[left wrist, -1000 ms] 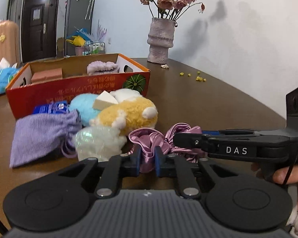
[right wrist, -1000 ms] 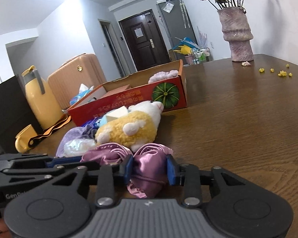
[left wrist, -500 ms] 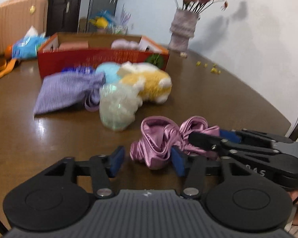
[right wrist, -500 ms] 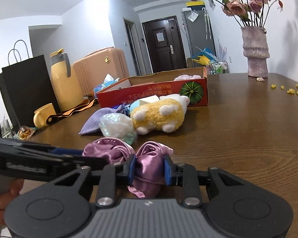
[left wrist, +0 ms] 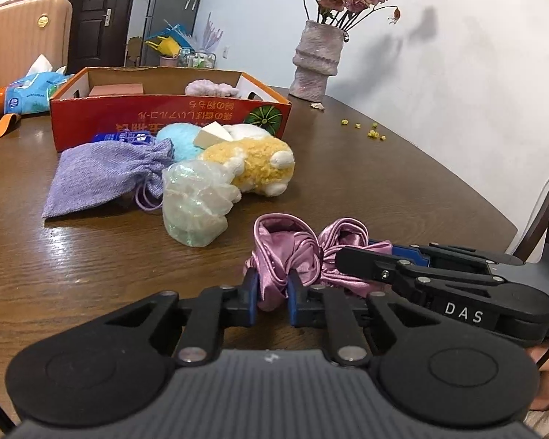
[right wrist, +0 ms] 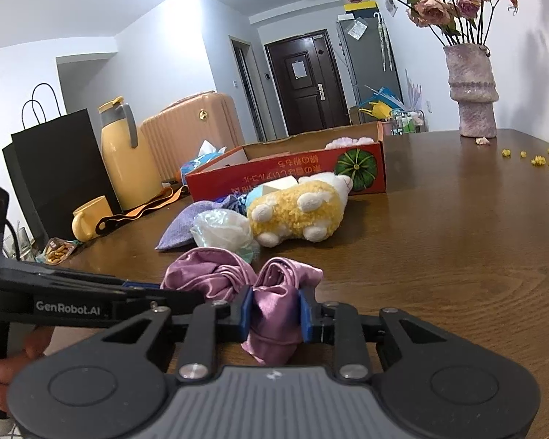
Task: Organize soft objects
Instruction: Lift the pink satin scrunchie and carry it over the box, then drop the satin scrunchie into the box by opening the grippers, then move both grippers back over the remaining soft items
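Observation:
A pink satin cloth [left wrist: 289,252] lies bunched on the brown table [left wrist: 402,183], near the front. My left gripper [left wrist: 271,289] has its jaws closing on the cloth's left fold, pads pressing the fabric. My right gripper [right wrist: 274,311] is also closing, and its pads squeeze the right fold [right wrist: 274,292]. Each gripper shows in the other's view: the right gripper [left wrist: 347,259] comes in from the right, the left gripper [right wrist: 186,296] from the left. Behind the cloth lie a yellow-and-white plush toy [left wrist: 252,168], a clear plastic-wrapped bundle [left wrist: 194,205], a purple drawstring pouch [left wrist: 99,179] and a light blue fluffy ball [left wrist: 179,139].
A red cardboard box [left wrist: 164,117] stands open behind the pile, with a pale fluffy item [left wrist: 212,87] inside. A vase of dried flowers [left wrist: 318,62] stands at the back right by the wall. A yellow jug [right wrist: 124,153], a mug [right wrist: 88,219] and a black bag [right wrist: 55,168] stand at the left.
The left gripper held the cloth, opened off it half a second ago, and is shut on its left fold again. The right gripper kept its hold. Both views shifted sideways.

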